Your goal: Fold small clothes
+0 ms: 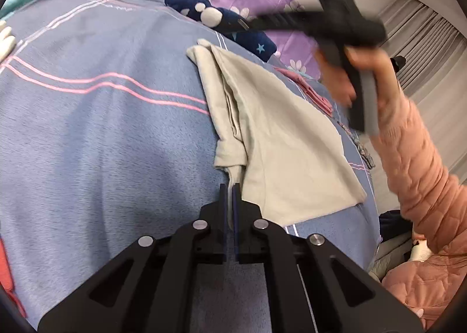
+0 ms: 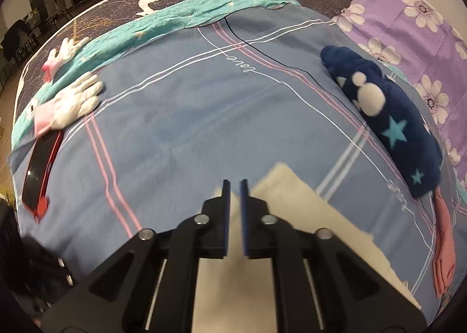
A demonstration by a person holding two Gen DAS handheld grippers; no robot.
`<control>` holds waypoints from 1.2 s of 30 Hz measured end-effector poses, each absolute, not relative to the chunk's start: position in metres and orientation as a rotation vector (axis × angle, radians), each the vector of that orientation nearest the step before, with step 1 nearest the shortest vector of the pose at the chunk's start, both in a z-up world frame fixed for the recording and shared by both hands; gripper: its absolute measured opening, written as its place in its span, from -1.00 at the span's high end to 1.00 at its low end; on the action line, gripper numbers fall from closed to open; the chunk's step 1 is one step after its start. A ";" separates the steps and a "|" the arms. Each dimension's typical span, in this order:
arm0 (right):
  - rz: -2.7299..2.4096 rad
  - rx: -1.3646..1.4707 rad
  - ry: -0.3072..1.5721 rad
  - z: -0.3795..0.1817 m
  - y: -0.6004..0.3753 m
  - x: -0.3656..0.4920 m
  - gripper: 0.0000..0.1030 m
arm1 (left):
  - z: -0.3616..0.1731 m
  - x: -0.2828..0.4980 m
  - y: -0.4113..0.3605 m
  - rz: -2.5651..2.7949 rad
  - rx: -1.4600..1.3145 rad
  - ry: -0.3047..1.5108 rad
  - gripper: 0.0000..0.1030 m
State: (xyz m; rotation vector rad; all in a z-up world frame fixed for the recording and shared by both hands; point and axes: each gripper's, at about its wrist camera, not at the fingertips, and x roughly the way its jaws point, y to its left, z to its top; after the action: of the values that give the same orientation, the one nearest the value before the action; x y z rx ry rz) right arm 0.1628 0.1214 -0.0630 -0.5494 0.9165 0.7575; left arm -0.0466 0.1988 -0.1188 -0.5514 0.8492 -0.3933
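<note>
A pale beige small garment (image 1: 280, 140) lies partly folded on the blue plaid bedspread (image 1: 102, 134). My left gripper (image 1: 230, 187) is shut on the garment's near edge, with cloth pinched between its pads. The right gripper (image 1: 344, 26), held in a hand with a pink sleeve, hovers blurred above the garment's far side in the left wrist view. In the right wrist view my right gripper (image 2: 235, 184) has a narrow gap between its pads, nothing in it, and hangs over the beige garment (image 2: 306, 216).
A navy star-print garment (image 2: 388, 126) lies at the right by a purple flowered sheet (image 2: 414, 29). A pink garment (image 2: 443, 248) lies by the right edge. White gloves (image 2: 73, 99) and a red-and-black object (image 2: 41, 169) lie at the left, near a teal blanket (image 2: 175, 21).
</note>
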 end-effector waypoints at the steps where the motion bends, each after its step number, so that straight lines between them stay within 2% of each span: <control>1: 0.749 -0.527 0.923 -0.063 0.106 0.157 0.70 | -0.114 -0.048 0.198 -0.395 -0.548 0.832 0.87; 5: 0.745 -0.395 0.962 -0.075 0.059 0.135 0.69 | -0.084 -0.046 0.192 -0.482 -0.542 0.713 0.75; 6: 0.756 -0.368 0.987 -0.082 0.054 0.132 0.64 | -0.080 -0.043 0.187 -0.511 -0.533 0.698 0.70; 7: 0.766 -0.354 1.027 -0.094 0.052 0.131 0.62 | -0.077 -0.040 0.179 -0.534 -0.512 0.698 0.59; 9: 0.749 -0.354 1.061 -0.116 0.053 0.127 0.60 | -0.083 -0.029 0.163 -0.499 -0.435 0.767 0.54; 11: 0.749 -0.342 1.002 -0.119 0.052 0.122 0.59 | -0.105 -0.018 0.155 -0.359 -0.333 0.893 0.59; 12: 0.746 -0.350 0.995 -0.118 0.054 0.120 0.58 | -0.115 -0.017 0.156 -0.324 -0.322 0.911 0.80; 15: 0.776 -0.382 0.946 -0.113 0.061 0.108 0.54 | -0.114 -0.028 0.173 -0.313 -0.418 0.891 0.81; 18: 0.857 -0.449 0.899 -0.111 0.082 0.093 0.24 | -0.113 -0.037 0.177 -0.298 -0.420 0.883 0.81; 22: 0.878 -0.475 0.864 -0.119 0.106 0.082 -0.03 | -0.110 -0.047 0.174 -0.279 -0.403 0.877 0.80; 24: 0.898 -0.458 0.865 -0.114 0.103 0.080 0.02 | -0.107 -0.053 0.173 -0.270 -0.396 0.873 0.75; 26: 0.920 -0.386 0.886 -0.105 0.087 0.076 0.13 | -0.103 -0.059 0.176 -0.261 -0.382 0.864 0.59; 28: 0.875 -0.341 0.860 -0.095 0.059 0.071 0.09 | -0.100 -0.062 0.181 -0.239 -0.383 0.850 0.11; 31: 0.773 -0.386 0.799 -0.088 0.022 0.052 -0.06 | -0.096 -0.056 0.192 -0.231 -0.409 0.822 0.10; 36: 0.723 -0.557 0.774 -0.099 0.003 0.001 -0.19 | -0.099 -0.037 0.197 -0.235 -0.450 0.826 0.09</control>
State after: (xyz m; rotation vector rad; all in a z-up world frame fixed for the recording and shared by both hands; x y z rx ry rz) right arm 0.0012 0.0033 -0.0990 -0.5573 0.7744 0.7229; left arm -0.0373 0.1973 -0.0991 -0.4496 0.8264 -0.2351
